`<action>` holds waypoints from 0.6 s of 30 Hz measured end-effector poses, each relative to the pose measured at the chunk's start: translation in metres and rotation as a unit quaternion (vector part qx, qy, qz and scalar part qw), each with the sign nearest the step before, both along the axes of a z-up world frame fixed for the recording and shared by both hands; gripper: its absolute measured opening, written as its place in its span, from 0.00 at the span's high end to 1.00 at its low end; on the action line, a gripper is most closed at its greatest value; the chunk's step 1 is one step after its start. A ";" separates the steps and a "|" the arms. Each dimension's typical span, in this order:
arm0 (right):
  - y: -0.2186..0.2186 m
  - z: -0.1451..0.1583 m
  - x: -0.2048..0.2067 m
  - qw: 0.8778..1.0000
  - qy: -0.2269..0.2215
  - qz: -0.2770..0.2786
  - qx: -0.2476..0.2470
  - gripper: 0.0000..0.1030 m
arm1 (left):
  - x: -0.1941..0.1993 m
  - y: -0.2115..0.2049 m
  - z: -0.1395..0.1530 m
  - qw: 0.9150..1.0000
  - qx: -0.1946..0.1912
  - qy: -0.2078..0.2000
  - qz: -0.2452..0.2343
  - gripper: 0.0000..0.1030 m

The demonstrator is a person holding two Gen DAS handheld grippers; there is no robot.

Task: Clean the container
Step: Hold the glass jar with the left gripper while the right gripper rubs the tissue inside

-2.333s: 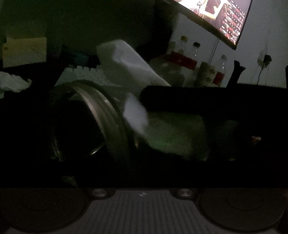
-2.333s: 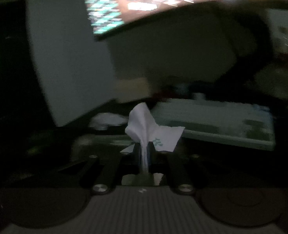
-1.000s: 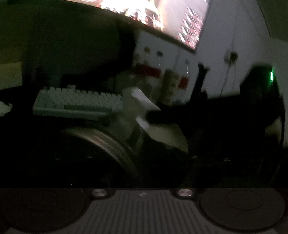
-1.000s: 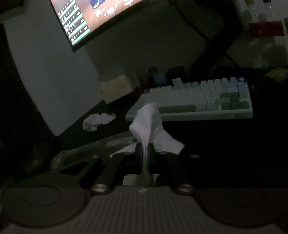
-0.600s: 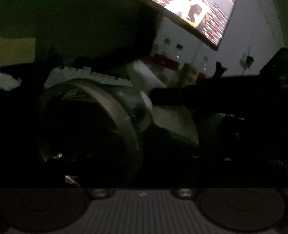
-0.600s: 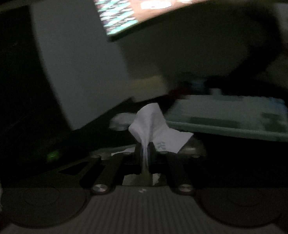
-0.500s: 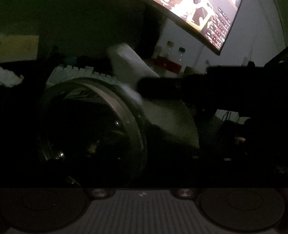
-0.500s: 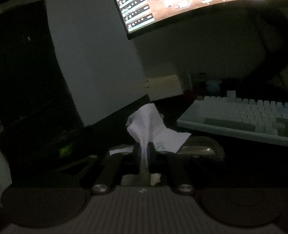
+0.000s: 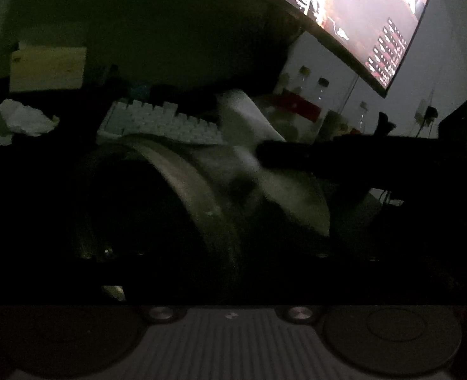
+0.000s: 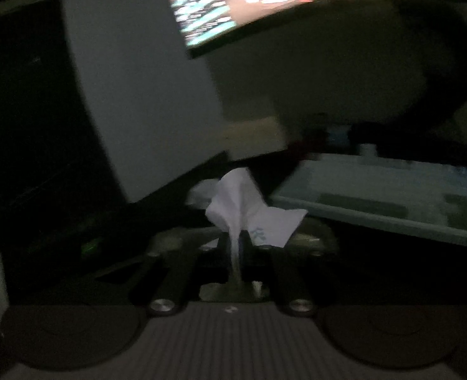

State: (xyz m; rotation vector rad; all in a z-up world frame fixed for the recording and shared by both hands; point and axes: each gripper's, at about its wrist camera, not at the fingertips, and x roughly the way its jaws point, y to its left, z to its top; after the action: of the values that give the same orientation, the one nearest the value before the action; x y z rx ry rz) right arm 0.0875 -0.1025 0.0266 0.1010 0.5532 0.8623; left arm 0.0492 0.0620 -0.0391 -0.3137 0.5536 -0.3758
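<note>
The scene is very dark. In the left wrist view a round metal container (image 9: 201, 196) lies on its side close to the camera, its rim toward me and its dark mouth to the left. My left gripper is hidden in shadow around it and seems to hold it. My right gripper (image 10: 238, 237) is shut on a white tissue (image 10: 249, 209). In the left wrist view that tissue (image 9: 249, 120) presses on the container's outer wall from the right, with the right gripper's dark arm (image 9: 344, 155) behind it.
A white keyboard (image 9: 157, 123) lies behind the container. A crumpled tissue (image 9: 18, 122) lies at the left. A lit curved monitor (image 9: 360, 9) hangs above. Bottles (image 9: 306, 95) stand at the back right, and a cardboard box (image 9: 48, 68) at the back left.
The right gripper keeps sweeping the tissue back and forth over the container's outer wall. The container has stayed held in front of the left camera, tilting slightly.
</note>
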 end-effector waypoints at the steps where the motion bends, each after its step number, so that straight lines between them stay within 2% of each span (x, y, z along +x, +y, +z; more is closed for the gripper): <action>1: 0.001 0.000 0.000 1.000 0.002 0.006 0.004 0.92 | 0.002 -0.002 0.001 1.000 0.006 0.001 0.001 0.33; 3: -0.006 -0.002 0.010 1.000 0.012 -0.006 0.009 0.93 | 0.003 -0.005 0.003 1.000 0.022 0.003 0.000 0.33; 6: -0.016 -0.004 0.028 0.996 0.002 -0.079 -0.031 0.91 | 0.004 -0.007 0.004 0.999 0.032 0.002 -0.011 0.27; 8: -0.021 -0.004 0.038 0.994 0.015 -0.105 -0.034 0.92 | 0.004 -0.006 0.003 0.999 0.035 0.000 -0.012 0.27; 12: -0.011 -0.001 0.025 0.999 0.006 -0.045 -0.016 0.91 | 0.009 -0.004 0.004 1.000 0.028 0.003 -0.009 0.27; 15: -0.002 0.000 0.018 0.999 0.027 0.022 0.017 0.92 | 0.012 -0.004 0.004 1.000 0.026 0.005 -0.010 0.27; 18: -0.005 0.001 0.022 1.000 0.018 0.000 0.008 0.93 | 0.011 -0.003 0.004 1.000 0.023 0.004 -0.013 0.27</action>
State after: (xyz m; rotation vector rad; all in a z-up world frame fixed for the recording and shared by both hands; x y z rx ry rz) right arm 0.1097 -0.1078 0.0272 0.1303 0.5801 0.8661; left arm 0.0601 0.0585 -0.0356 -0.2635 0.5729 -0.3866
